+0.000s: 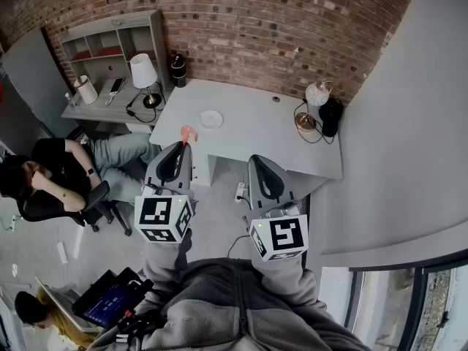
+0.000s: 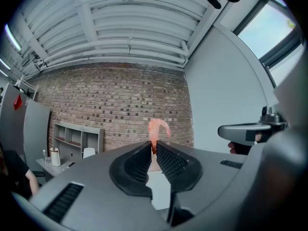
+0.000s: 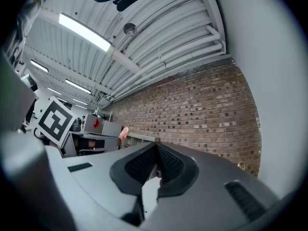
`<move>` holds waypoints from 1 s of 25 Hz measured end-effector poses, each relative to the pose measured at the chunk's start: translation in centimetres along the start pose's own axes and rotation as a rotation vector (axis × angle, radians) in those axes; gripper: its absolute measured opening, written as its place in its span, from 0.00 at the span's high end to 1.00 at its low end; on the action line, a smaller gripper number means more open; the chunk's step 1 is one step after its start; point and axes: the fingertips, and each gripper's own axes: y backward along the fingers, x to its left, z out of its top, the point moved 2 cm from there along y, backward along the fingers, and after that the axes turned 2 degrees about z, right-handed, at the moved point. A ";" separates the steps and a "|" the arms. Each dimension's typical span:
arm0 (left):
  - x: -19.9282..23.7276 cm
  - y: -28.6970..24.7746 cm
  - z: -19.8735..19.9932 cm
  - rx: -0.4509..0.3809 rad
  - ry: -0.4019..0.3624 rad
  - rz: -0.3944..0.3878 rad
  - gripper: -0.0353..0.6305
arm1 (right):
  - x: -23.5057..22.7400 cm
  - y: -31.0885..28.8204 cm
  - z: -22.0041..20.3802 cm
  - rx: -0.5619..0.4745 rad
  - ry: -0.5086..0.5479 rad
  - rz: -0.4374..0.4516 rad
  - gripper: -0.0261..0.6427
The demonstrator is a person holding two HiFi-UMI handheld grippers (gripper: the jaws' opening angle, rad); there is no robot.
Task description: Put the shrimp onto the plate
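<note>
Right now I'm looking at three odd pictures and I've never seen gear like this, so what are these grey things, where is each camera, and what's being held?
There is no robot: a person holds a two-jaw gripper in each hand. The head view comes from a camera on their head, looking down past both grippers at a grey desk. The other two pictures come from cameras riding on each gripper, looking along its jaws. The left gripper is shut on a pink shrimp, held up in the air. The right gripper is shut with nothing in it. On the desk lies a small white plate, the shrimp not yet on it. The cubes with black squares are parts of the grippers.
</note>
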 end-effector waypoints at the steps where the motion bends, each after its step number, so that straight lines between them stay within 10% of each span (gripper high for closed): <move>1: 0.1 0.0 -0.2 0.003 0.001 0.003 0.89 | 0.0 0.0 -0.1 -0.005 -0.004 0.003 0.96; 25: 5.7 1.6 -5.1 0.098 0.059 -0.047 0.89 | 5.8 -2.1 -3.8 0.077 0.013 -0.004 0.96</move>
